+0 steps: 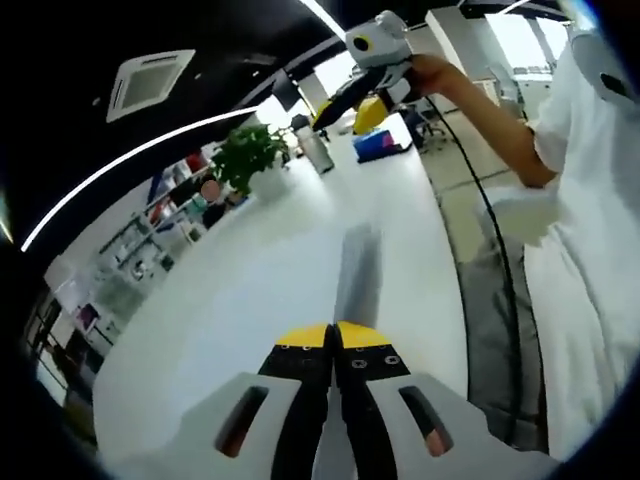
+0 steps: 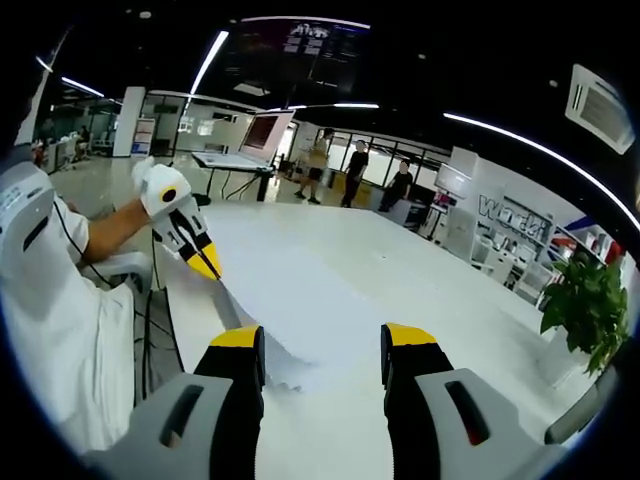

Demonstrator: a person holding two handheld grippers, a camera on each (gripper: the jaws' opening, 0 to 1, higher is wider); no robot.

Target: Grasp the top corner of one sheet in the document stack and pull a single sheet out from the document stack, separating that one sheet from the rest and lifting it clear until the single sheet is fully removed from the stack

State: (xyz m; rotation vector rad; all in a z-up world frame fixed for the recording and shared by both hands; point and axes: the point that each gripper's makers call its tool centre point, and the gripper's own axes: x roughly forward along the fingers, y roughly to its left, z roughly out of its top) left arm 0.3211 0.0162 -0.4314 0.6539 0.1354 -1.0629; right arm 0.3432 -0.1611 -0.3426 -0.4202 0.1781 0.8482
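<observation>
Between the two yellow-tipped jaws of the left gripper [image 1: 333, 340], which are pressed together, one white sheet [image 1: 358, 272] is pinched by its near edge; it stands up thin beyond the tips, seen nearly edge-on, above the white table [image 1: 250, 300]; in the right gripper view the same sheet [image 2: 300, 300] is one broad white sheet that hangs from the left gripper's tips [image 2: 208, 262] and reaches toward the gap of the right gripper [image 2: 322, 350]; this gripper's two jaws stand wide apart and hold nothing; whether the lower edge of the sheet still touches the table I cannot tell, and I cannot make out a stack under it; beyond the left jaws, far along the table, I count one green plant [image 1: 248, 153], one bottle [image 1: 315, 150] and one blue box [image 1: 380, 145]; three people [image 2: 357, 172] stand far behind the right jaws.
</observation>
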